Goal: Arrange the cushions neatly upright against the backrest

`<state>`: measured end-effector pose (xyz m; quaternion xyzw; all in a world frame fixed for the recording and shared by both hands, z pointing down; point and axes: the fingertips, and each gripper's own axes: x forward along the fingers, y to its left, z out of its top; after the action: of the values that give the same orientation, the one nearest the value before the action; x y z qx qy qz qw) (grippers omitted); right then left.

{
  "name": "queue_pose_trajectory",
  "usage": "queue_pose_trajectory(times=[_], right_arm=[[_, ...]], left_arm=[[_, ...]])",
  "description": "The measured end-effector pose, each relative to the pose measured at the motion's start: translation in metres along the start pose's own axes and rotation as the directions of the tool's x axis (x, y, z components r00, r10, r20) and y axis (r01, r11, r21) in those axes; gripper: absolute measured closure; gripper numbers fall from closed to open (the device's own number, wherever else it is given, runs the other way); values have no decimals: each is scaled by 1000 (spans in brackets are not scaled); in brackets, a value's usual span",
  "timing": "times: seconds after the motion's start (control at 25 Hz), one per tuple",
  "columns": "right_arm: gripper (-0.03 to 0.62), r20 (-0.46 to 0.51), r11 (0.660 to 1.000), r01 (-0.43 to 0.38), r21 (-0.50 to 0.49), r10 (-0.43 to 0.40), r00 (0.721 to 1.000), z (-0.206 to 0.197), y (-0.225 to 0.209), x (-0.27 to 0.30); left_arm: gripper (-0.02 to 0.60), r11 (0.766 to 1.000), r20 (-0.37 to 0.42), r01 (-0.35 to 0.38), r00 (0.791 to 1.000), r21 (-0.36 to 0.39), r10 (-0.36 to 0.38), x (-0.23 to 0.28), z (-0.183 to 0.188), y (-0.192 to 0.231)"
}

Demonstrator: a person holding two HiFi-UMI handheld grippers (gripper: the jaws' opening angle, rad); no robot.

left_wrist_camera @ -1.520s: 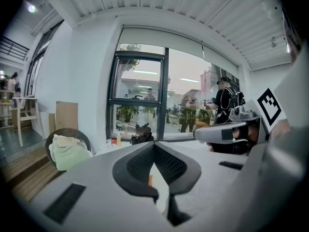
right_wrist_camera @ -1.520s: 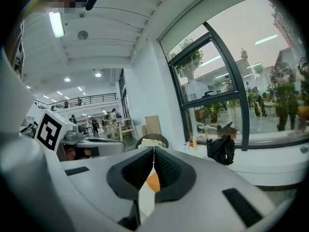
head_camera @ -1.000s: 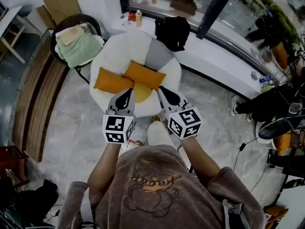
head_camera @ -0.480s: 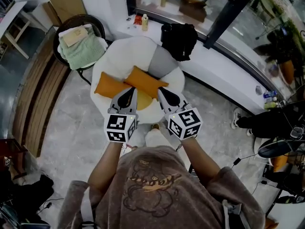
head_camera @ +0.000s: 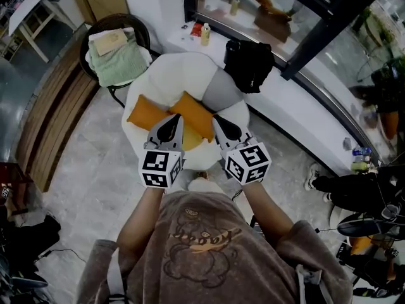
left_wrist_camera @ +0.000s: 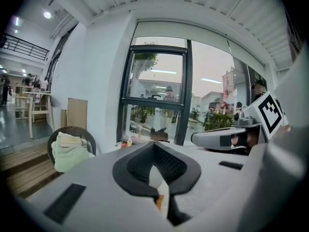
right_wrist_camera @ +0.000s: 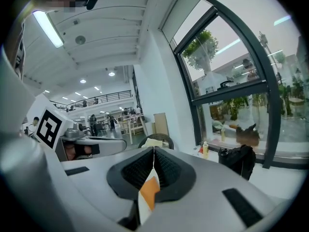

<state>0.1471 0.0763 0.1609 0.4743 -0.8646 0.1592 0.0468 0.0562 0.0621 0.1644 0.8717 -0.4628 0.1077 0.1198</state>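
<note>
A round white armchair stands ahead of me. On its seat lie two orange cushions, one at the left and one in the middle, tilted and partly overlapping. A yellow cushion lies under them at the front, and a grey cushion leans on the backrest at the right. My left gripper and right gripper hover side by side over the seat's front, both shut and empty. A sliver of orange cushion shows behind the jaws in the right gripper view.
A wicker chair with folded green towels stands left of the armchair. A black bag and a bottle sit on the white window ledge behind. Wooden decking runs along the left. The person's foot is near the armchair's front.
Both grippers have moved forward toward the armchair, so their tips now reach over the cushions. The jaws stayed shut.
</note>
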Motion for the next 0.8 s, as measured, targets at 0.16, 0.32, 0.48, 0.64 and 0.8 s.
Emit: queue_pose_trajectory(times=[0.16,0.32,0.48,0.64,0.8], right_arm=[[574,-11,1000,-26,-4,26,1000,0,-5,7],[574,-19,999,-38,-8,38,999,2,-4,19],[574,-28,999,-40,-5,40,999,1,-4,30],[574,-34,999,-40,1,40,999,2,-6,43],[574,-41,999,-40,7,40,998,3,-8,55]], left_arm=[[577,1000,-1,-23,1000,-6,23,5,0,2],[577,1000,0,-30,1000,-7,30,9,3,12],[577,1000,-2,-31,1000,-5,31,13,5,19],[576,1000,-12,-28,1000,-9,28,21,4,27],[577,1000,-26,-24,999,-11,24,29,3,37]])
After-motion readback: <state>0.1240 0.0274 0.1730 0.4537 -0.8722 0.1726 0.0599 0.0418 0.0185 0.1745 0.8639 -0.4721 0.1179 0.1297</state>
